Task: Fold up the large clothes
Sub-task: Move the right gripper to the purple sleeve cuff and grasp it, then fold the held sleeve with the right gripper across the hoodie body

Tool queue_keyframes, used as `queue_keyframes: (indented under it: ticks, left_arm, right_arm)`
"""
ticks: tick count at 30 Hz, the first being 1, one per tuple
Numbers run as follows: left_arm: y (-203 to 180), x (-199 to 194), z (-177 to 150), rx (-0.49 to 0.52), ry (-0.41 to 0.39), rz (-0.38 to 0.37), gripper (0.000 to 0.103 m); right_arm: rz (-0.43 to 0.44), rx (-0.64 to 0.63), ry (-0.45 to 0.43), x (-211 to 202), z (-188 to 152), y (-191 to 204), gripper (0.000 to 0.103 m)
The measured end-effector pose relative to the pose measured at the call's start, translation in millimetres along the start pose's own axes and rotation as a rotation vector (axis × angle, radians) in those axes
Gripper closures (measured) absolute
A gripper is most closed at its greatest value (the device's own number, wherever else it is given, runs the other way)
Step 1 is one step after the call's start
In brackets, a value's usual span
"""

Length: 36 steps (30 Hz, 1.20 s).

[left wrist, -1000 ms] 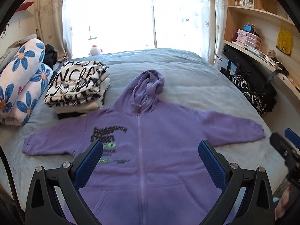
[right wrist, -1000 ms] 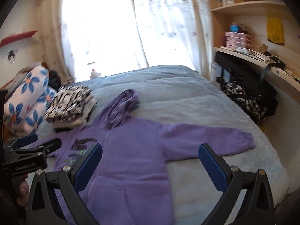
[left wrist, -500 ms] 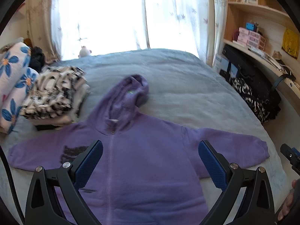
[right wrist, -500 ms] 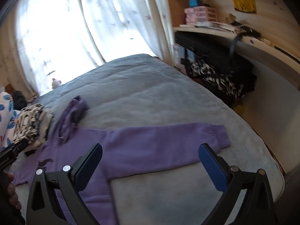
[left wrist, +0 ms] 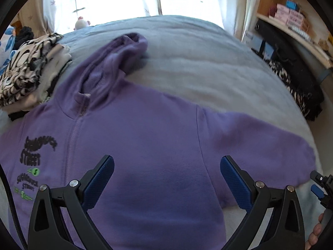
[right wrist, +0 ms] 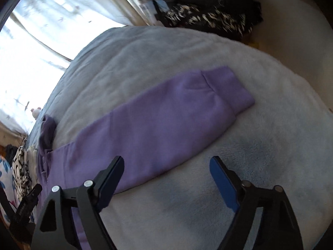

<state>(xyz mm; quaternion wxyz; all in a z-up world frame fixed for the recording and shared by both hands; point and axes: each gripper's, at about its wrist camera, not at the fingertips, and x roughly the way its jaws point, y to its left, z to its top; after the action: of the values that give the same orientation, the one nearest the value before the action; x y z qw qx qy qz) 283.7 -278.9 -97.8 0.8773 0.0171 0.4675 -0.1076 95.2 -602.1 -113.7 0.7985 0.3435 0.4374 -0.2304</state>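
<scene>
A purple zip hoodie (left wrist: 141,129) lies flat, front up, on the grey bed (left wrist: 197,66), hood toward the window. My left gripper (left wrist: 166,166) hangs open above its chest, near the right armpit seam, with nothing between the fingers. The hoodie's right sleeve (right wrist: 158,120) stretches across the bed toward its cuff (right wrist: 226,87). My right gripper (right wrist: 166,166) hovers over the sleeve's lower edge; its jaws are closing, still wide apart, and no fabric is pinched between them. The right gripper also shows at the left wrist view's right edge (left wrist: 320,187).
A stack of folded black-and-white patterned clothes (left wrist: 27,70) sits on the bed left of the hood. A flowered pillow (left wrist: 8,48) lies behind it. A small plush toy (left wrist: 82,23) sits by the window. Shelves and dark bags (left wrist: 291,66) stand to the right of the bed.
Both grippers came down closer to the hoodie. The left one shifted right over the chest; the right one swung out and rolled over the right sleeve, its jaws narrowing.
</scene>
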Motion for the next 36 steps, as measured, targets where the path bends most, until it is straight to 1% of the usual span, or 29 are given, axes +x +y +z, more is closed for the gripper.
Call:
queue_keyframes:
  ticks: [4,7,9,10,11,12,13,14,15,16,19,21,23,25,28,29,30,32,34,36]
  left_arm:
    - [-10.7,20.8,-4.0,0.017,0.014,0.005,0.002]
    - [-21.3,36.0,-4.9,0.038,0.033,0.026,0.002]
    - [-28.1,42.1,-5.6,0.055,0.04,0.039,0.002]
    - [-31.2,45.7,-6.2,0.064,0.044,0.048,0.002]
    - [-34.7,50.5,-6.7,0.075,0.051,0.06,0.002]
    - [-37.9,56.0,-7.6,0.089,0.06,0.072,0.007]
    - [-41.4,61.4,-8.7,0.109,0.078,0.083,0.015]
    - [-42.6,64.4,-9.7,0.122,0.094,0.091,0.02]
    - [-42.3,66.5,-10.3,0.129,0.111,0.099,0.027]
    - [-39.7,65.3,-10.4,0.12,0.118,0.092,0.029]
    - [-25.2,50.6,-9.7,0.075,0.11,0.084,0.029]
    - [-8.7,37.2,-9.0,0.053,0.103,0.086,0.029]
    - [11.1,21.6,-10.3,0.026,0.095,0.078,0.029]
    - [37.9,5.1,-12.7,-0.001,0.086,0.087,0.029]
    - [76.5,-14.2,-19.3,-0.042,0.069,0.118,0.029]
    - [90.6,-19.2,-22.2,-0.059,0.064,0.125,0.029]
    - [104.8,-22.9,-25.7,-0.076,0.066,0.129,0.029]
    - [125.6,-25.8,-33.8,-0.098,0.073,0.109,0.029]
    - [140.4,-24.5,-41.3,-0.111,0.093,0.077,0.029]
    - [149.5,-21.0,-46.9,-0.116,0.108,0.056,0.029]
  right_arm:
    - [-0.003,0.063,0.01,18.6,7.0,-15.7,0.029]
    - [-0.007,0.097,-0.005,26.4,12.7,-19.2,0.036]
    - [-0.027,0.109,-0.011,30.6,16.5,-19.0,0.055]
    - [-0.031,0.117,-0.014,33.2,19.6,-20.2,0.059]
    - [-0.03,0.123,-0.02,34.0,21.3,-20.8,0.069]
    - [-0.024,0.125,-0.024,35.9,24.7,-21.8,0.082]
    - [-0.012,0.123,-0.038,33.9,25.5,-20.4,0.088]
    - [-0.013,0.118,-0.053,31.1,26.6,-17.6,0.091]
    - [-0.018,0.103,-0.074,26.1,26.3,-11.9,0.093]
    - [-0.017,0.081,-0.1,19.6,26.3,-4.5,0.093]
    - [0.036,-0.021,-0.197,-7.4,26.4,31.0,0.094]
    - [0.092,-0.12,-0.244,-27.1,21.0,66.8,0.094]
    - [0.143,-0.219,-0.267,-41.4,11.9,102.7,0.094]
    - [0.209,-0.363,-0.271,-52.7,-9.1,154.9,0.094]
    - [0.281,-0.533,-0.228,-51.1,-49.4,214.8,0.093]
    - [0.289,-0.569,-0.213,-47.4,-60.0,226.6,0.093]
    - [0.291,-0.637,-0.182,-37.6,-80.9,245.9,0.093]
    - [0.263,-0.712,-0.13,-19.3,-110.0,264.9,0.093]
    - [0.217,-0.774,-0.041,11.2,-140.1,276.5,0.087]
    - [0.162,-0.817,0.03,32.4,-165.0,278.0,0.076]
